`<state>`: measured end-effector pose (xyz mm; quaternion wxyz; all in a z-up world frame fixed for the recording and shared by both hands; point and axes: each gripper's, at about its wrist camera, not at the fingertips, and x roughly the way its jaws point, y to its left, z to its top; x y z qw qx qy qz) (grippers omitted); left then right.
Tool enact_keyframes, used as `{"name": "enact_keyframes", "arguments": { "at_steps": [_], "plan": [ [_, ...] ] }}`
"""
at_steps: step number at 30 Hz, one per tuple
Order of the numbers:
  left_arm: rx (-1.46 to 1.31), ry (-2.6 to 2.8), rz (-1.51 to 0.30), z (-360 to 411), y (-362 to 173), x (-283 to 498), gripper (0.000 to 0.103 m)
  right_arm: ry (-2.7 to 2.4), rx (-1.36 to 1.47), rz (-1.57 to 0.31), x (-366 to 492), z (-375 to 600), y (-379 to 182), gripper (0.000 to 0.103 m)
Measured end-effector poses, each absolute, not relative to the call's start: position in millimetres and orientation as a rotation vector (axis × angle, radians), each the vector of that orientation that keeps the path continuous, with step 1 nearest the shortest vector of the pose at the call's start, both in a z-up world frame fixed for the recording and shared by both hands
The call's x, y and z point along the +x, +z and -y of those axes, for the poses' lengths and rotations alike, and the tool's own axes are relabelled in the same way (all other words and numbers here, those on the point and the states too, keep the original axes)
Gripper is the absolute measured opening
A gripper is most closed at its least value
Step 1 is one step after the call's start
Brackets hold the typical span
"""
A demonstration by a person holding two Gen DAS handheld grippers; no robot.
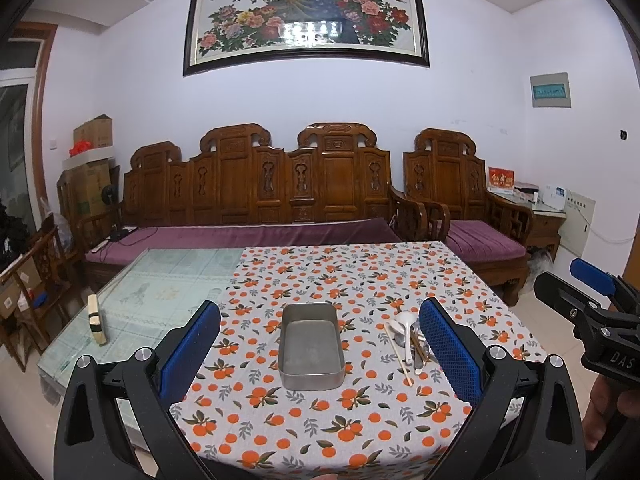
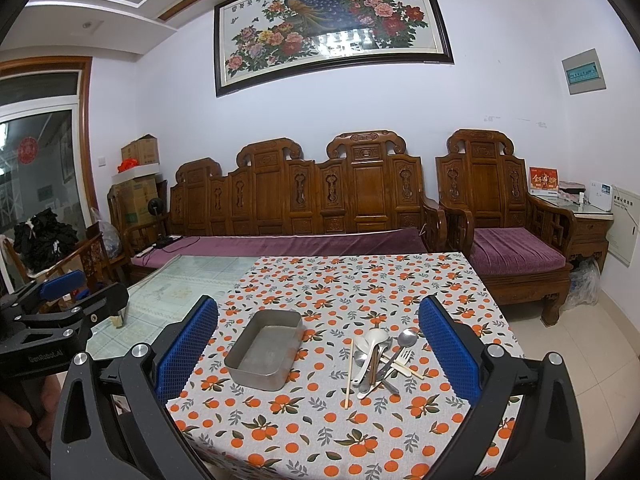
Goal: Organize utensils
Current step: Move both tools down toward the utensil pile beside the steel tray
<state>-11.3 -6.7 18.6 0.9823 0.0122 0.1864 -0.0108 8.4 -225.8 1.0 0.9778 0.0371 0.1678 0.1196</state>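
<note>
An empty rectangular metal tray [image 1: 312, 346] [image 2: 265, 350] sits on the orange-patterned tablecloth [image 1: 352, 272] [image 2: 360, 280]. To its right lies a pile of utensils [image 2: 380, 360] [image 1: 408, 338]: white spoons, metal spoons, a fork and wooden chopsticks [image 2: 350, 372]. My left gripper [image 1: 320, 344] is open and empty, above the table's near edge, facing the tray. My right gripper [image 2: 318, 350] is open and empty, facing the gap between tray and pile. Each gripper shows at the other view's edge, the right gripper in the left wrist view [image 1: 592, 304] and the left gripper in the right wrist view [image 2: 60, 312].
The cloth covers the right part of a glass-topped table [image 1: 160, 288]. A small cream block [image 1: 97, 320] stands on the glass at left. A carved wooden sofa [image 1: 260, 200] and armchair [image 1: 472, 208] stand behind the table. Boxes are stacked in the left corner.
</note>
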Motion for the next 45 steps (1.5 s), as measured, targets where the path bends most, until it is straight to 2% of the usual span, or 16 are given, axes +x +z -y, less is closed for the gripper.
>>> {"name": "enact_keyframes", "arguments": {
  "at_steps": [12, 30, 45],
  "plan": [
    [0.024, -0.019, -0.39, 6, 15, -6, 0.097, 0.236, 0.074, -0.352, 10, 223, 8, 0.1],
    [0.028, -0.035, -0.553, -1, -46, 60, 0.097, 0.252, 0.041, -0.475, 92, 233, -50, 0.1],
    [0.056, -0.077, -0.644, 16, -84, 113, 0.097, 0.242, -0.012, -0.641, 179, 268, -127, 0.072]
  ]
}}
